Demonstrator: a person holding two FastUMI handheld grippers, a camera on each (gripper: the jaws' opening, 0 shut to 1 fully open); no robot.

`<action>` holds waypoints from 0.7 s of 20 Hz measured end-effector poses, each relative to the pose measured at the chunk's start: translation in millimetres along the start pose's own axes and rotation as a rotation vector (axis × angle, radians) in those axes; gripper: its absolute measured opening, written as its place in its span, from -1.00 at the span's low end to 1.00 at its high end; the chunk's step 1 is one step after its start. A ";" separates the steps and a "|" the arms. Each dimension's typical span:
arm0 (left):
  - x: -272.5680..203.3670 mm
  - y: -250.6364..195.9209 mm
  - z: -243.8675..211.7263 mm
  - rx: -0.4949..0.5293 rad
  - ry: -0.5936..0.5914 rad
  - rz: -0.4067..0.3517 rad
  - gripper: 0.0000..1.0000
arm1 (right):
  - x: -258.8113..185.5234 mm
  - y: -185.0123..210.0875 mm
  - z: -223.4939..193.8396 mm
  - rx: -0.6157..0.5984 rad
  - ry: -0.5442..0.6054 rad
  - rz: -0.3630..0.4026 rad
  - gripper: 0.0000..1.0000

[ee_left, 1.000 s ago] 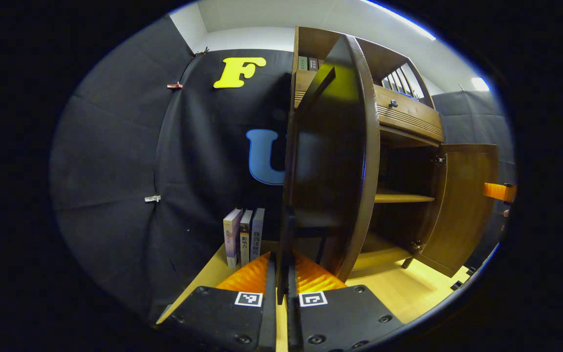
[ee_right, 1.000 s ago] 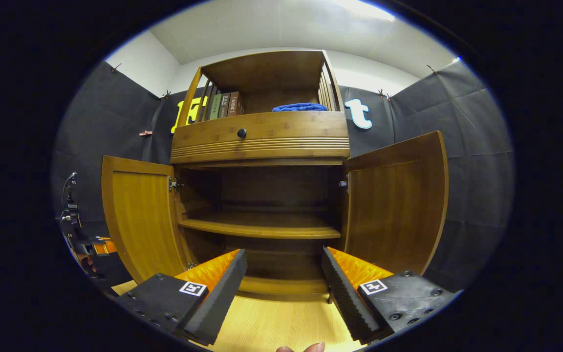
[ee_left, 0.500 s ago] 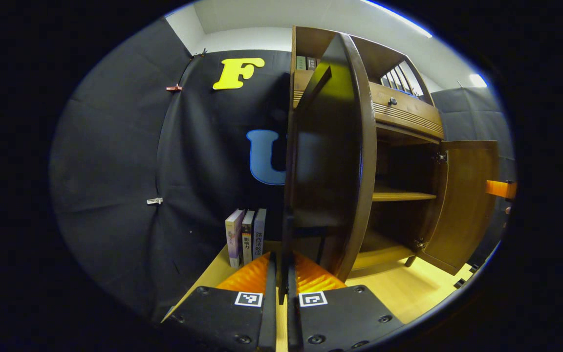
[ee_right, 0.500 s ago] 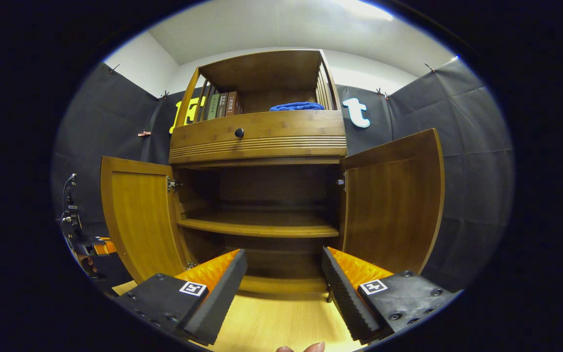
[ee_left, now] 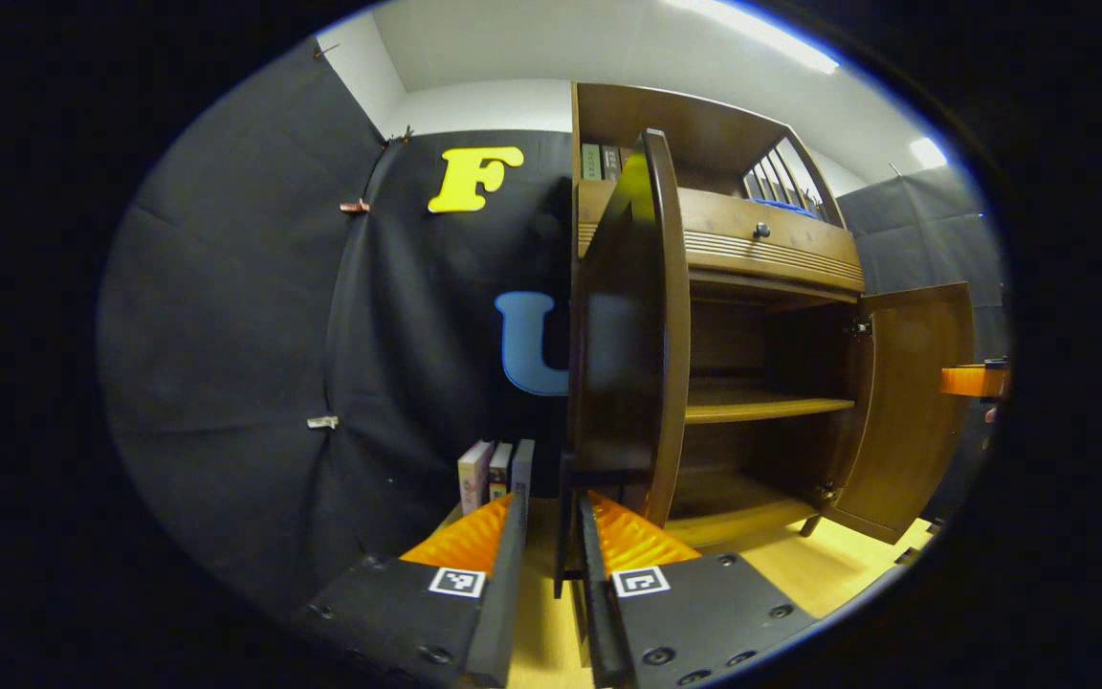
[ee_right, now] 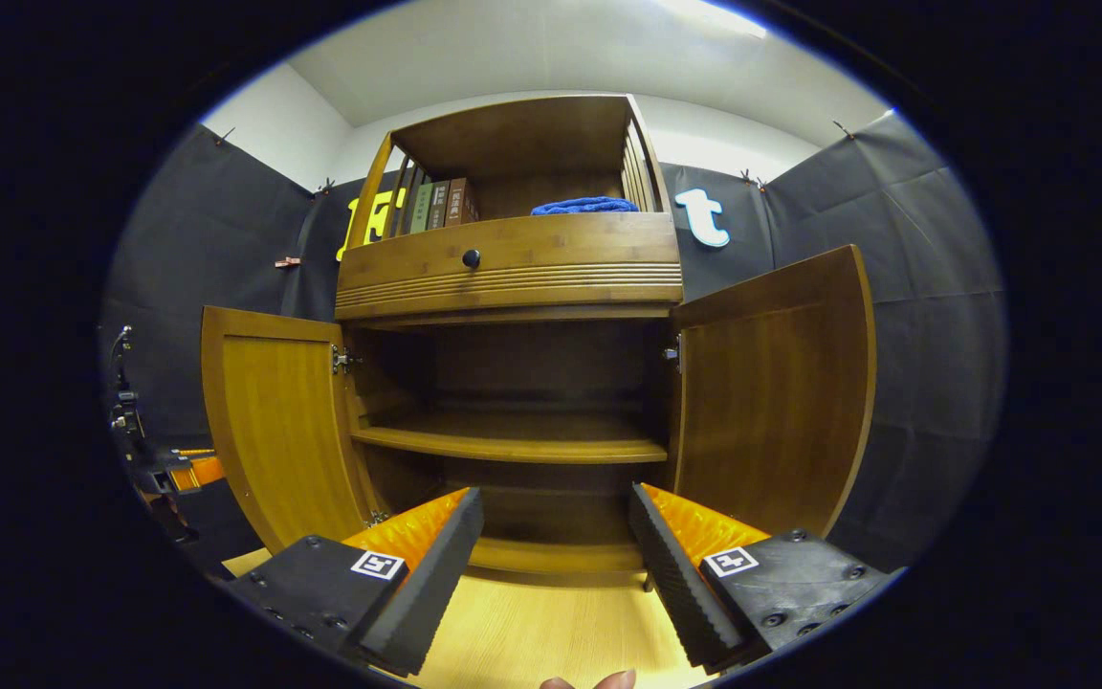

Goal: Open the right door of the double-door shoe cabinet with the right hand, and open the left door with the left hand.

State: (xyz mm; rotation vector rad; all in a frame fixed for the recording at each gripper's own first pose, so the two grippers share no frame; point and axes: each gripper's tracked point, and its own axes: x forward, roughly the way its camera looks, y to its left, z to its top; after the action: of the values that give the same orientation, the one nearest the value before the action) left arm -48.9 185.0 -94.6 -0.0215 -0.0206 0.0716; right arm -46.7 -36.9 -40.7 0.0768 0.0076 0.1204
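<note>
The wooden shoe cabinet [ee_right: 513, 258] stands with both doors swung wide. In the left gripper view the left door [ee_left: 623, 316] is seen edge-on straight ahead. Its thin dark front edge reaches down between the fingers of my left gripper [ee_left: 551, 565], which is open, with floor showing in the gap on the left side. The right door [ee_left: 910, 402] hangs open beyond it. In the right gripper view my right gripper [ee_right: 556, 545] is open in front of the cabinet's middle, nothing between its fingers. It faces the left door [ee_right: 274, 421] and the right door [ee_right: 771, 392]. The left gripper [ee_right: 173, 469] shows past the left door.
Three upright books [ee_left: 494, 469] stand on the floor by the booth wall, left of the left door. Above the doors a drawer with a dark knob [ee_right: 471, 257] is shut. Books [ee_right: 436, 206] and a blue cloth [ee_right: 584, 205] sit on top. A bare inner shelf [ee_right: 513, 440] crosses the cabinet.
My left gripper's fingers, shut on the left door's edge before, have parted and drawn back a little from the door. The right gripper has hardly moved.
</note>
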 end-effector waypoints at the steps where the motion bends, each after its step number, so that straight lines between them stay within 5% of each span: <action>1: -5.2 0.9 4.1 0.008 -0.010 0.015 -0.18 | 0.5 -1.3 0.6 -0.003 -0.005 -0.006 0.95; 8: -47.1 -13.9 29.8 0.040 -0.032 0.074 0.91 | 9.6 -0.3 8.5 -0.050 -0.036 -0.001 0.96; 14: -48.4 -77.1 54.0 0.036 -0.050 0.010 0.89 | 9.5 0.0 7.6 -0.039 -0.024 -0.007 0.95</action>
State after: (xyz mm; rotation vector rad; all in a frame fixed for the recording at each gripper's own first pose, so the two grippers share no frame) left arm -92.8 105.7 -39.9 0.0159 -0.0692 0.0824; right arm -37.2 -36.4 -33.1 0.0389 -0.0187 0.1121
